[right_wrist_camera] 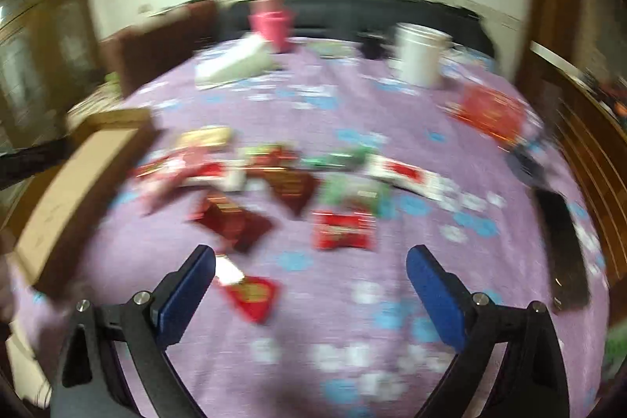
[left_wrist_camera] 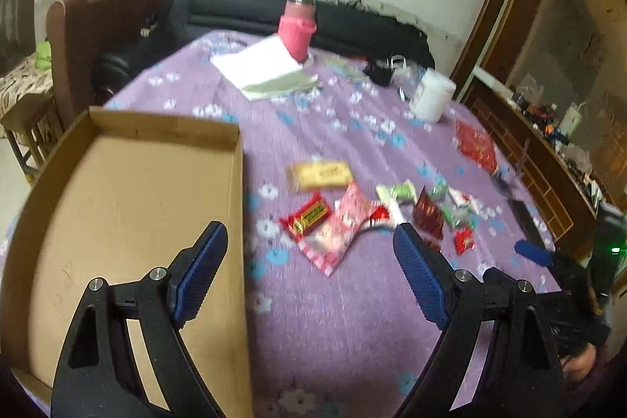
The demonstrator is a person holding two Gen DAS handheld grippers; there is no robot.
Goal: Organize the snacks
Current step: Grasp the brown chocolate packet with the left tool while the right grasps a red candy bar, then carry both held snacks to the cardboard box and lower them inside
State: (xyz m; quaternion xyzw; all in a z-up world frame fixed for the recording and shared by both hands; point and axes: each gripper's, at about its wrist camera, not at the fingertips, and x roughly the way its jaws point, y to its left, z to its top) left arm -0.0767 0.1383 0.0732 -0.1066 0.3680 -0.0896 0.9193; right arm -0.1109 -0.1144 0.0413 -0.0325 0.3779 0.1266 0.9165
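An empty cardboard box (left_wrist_camera: 129, 206) lies on the purple flowered tablecloth at the left; it also shows blurred in the right wrist view (right_wrist_camera: 74, 194). Several snack packets lie scattered mid-table: a yellow bar (left_wrist_camera: 319, 175), a red-and-yellow packet (left_wrist_camera: 307, 216), a pink packet (left_wrist_camera: 341, 230), dark red packets (right_wrist_camera: 235, 222), a red packet (right_wrist_camera: 343, 232) and a small red packet (right_wrist_camera: 252, 296). My left gripper (left_wrist_camera: 309, 257) is open and empty, over the box's right wall. My right gripper (right_wrist_camera: 311, 285) is open and empty, above the cloth just short of the snacks.
A pink flask (left_wrist_camera: 298, 26), white papers (left_wrist_camera: 266, 67), a white jar (left_wrist_camera: 433, 95) and a red packet (left_wrist_camera: 476, 143) stand at the far side. A dark remote (right_wrist_camera: 562, 249) lies at the right. A chair (left_wrist_camera: 102, 34) stands beyond the table's left.
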